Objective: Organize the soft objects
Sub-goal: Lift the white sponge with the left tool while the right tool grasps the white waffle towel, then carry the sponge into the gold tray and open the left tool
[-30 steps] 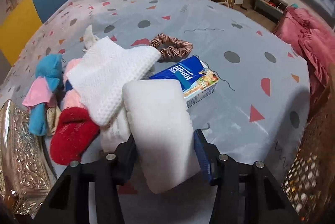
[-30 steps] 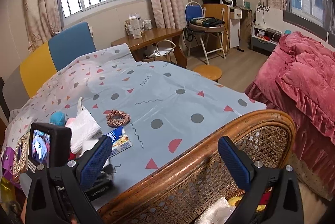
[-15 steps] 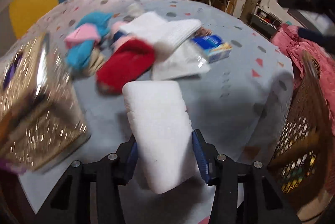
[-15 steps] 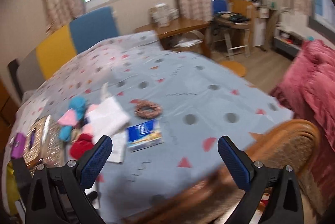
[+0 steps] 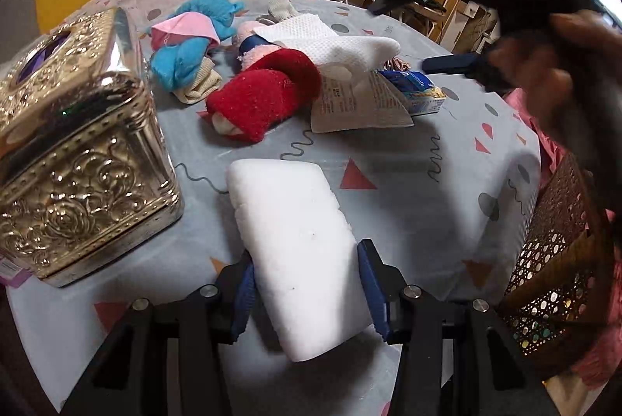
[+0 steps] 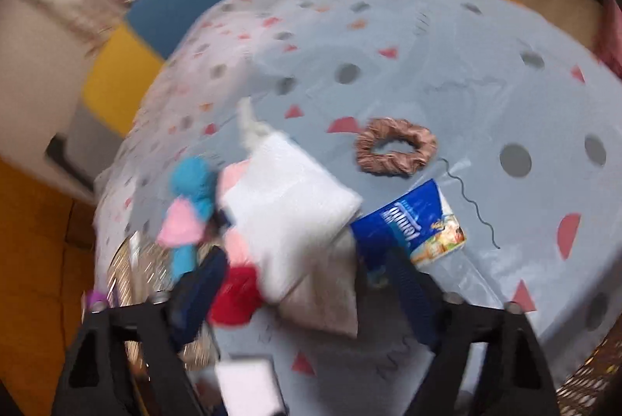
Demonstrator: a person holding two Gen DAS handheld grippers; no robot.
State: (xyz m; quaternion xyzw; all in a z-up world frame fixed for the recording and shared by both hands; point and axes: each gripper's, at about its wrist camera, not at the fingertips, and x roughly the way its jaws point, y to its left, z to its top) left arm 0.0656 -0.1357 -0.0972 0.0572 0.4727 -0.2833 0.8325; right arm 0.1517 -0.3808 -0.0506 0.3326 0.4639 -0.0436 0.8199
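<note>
Left gripper (image 5: 305,284) clamped on white sponge block (image 5: 295,252), held above near edge of patterned tablecloth (image 5: 408,206). Right gripper (image 6: 307,289) spread wide, nothing between blue pads (image 6: 202,285), hanging over the soft pile; frame motion-blurred. Pile far of the sponge: red fuzzy sock (image 5: 264,97), white waffle cloth (image 5: 330,46), blue and pink socks (image 5: 190,39), beige sock (image 5: 198,87). Blue tissue pack (image 6: 408,217) just right of pile, partly under a paper sheet (image 5: 357,101). Brown scrunchie (image 6: 396,145) far of the pack, apart from it. Gold embossed box (image 5: 77,159) left of the sponge, near. Wicker basket (image 5: 559,284) at right edge, off the table.
</note>
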